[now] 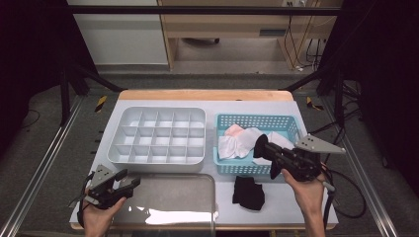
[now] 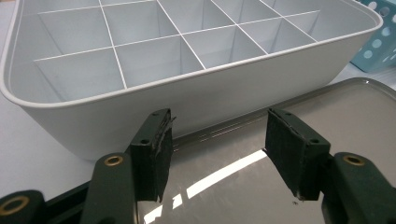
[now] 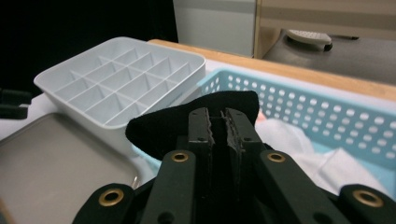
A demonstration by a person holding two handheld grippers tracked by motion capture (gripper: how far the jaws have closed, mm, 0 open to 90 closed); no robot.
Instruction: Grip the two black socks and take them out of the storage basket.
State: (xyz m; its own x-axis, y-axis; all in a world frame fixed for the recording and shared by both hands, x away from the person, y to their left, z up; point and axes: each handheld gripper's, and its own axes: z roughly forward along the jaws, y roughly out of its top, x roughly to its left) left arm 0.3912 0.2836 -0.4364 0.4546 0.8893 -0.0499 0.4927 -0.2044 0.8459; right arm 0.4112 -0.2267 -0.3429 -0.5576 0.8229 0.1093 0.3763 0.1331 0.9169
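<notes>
Right gripper (image 1: 263,149): fingers clenched on the black sock (image 3: 187,123), raised over the blue basket (image 1: 291,123) near rim.
Sock position: pinched between both fingers, draping leftward.
Left gripper (image 1: 129,178): fingers released, over the clear lid (image 2: 355,121).

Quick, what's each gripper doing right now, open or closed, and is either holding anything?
Left gripper: open, holding nothing, over the clear lid.
Right gripper: closed on a black sock, above the blue basket.
</notes>
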